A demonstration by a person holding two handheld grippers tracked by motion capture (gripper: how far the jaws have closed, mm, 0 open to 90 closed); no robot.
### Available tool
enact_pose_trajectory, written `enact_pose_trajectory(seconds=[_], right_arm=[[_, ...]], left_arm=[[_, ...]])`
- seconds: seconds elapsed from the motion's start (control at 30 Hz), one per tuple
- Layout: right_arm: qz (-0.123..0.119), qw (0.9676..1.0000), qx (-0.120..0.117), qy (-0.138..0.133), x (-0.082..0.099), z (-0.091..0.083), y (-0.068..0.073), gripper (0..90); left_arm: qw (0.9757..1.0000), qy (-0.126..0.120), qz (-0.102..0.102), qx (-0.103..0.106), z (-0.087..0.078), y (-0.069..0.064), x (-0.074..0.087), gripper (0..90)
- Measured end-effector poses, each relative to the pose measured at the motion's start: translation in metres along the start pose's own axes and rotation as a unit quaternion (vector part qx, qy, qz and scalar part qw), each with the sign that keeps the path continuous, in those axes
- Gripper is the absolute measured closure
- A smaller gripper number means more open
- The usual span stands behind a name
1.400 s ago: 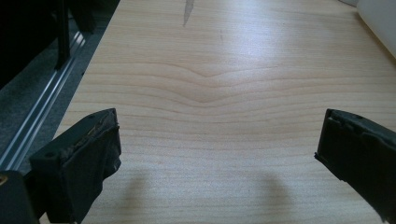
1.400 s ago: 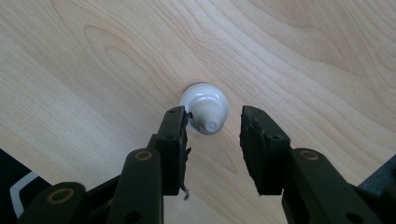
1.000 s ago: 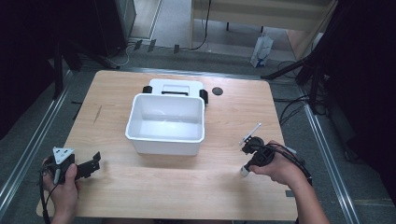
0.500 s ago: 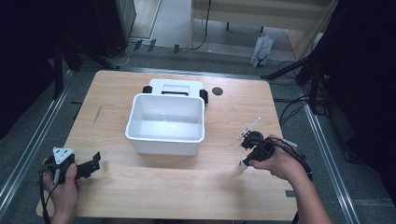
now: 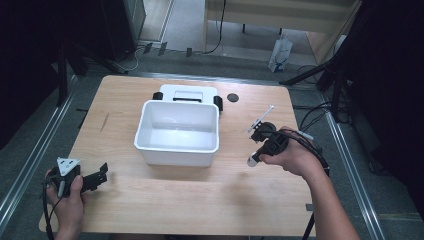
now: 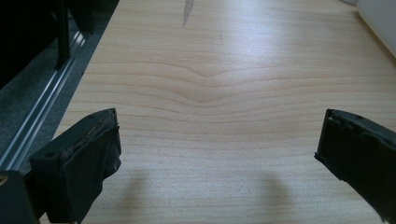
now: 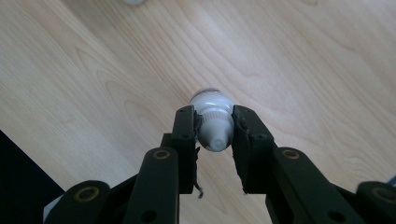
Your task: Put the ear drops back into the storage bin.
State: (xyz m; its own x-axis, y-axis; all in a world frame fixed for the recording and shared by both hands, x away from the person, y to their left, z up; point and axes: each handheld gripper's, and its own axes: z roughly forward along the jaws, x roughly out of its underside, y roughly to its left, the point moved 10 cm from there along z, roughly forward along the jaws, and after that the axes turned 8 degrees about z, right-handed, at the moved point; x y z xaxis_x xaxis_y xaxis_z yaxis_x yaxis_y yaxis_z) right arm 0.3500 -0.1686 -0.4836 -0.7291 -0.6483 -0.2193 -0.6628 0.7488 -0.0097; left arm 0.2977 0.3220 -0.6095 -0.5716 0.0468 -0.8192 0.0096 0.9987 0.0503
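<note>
Right tool (image 7: 214,126), clamped on a small white bottle (image 7: 212,119) whose nozzle points back toward the camera; the bottle hangs clear above the wooden desk (image 5: 200,200), to the right of the white tub (image 5: 177,131). Left tool (image 6: 219,154), jaws spread wide with nothing between them, held low over the desk's near left corner, well apart from the tub.

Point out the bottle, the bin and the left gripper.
bottle (image 7: 214,122), right gripper view, its ribbed neck between the jaws.
bin (image 5: 176,153), high view, near outer wall.
left gripper (image 5: 104,173), high view, between the fingertips.
</note>
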Motion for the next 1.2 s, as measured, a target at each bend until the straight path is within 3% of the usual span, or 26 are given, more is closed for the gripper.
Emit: enact_pose_trajectory(seconds=[0.7, 0.97, 1.2], right_arm=[[-0.036, 0.9989, 0.01, -0.028, -0.073, -0.052, 0.017, 72.3], [-0.06, 0.9975, 0.007, -0.037, -0.104, -0.073, 0.034, 72.3], [-0.076, 0.9962, 0.003, -0.042, -0.122, -0.076, 0.05, 72.3]], left_arm=[[1.0, 0.001, -0.003, 0.003, 0.0, 0.0, 0.0, 0.4], [1.0, 0.001, -0.004, 0.004, 0.0, 0.0, 0.0, 0.4], [1.0, 0.001, -0.005, 0.005, 0.0, 0.0, 0.0, 0.4]])
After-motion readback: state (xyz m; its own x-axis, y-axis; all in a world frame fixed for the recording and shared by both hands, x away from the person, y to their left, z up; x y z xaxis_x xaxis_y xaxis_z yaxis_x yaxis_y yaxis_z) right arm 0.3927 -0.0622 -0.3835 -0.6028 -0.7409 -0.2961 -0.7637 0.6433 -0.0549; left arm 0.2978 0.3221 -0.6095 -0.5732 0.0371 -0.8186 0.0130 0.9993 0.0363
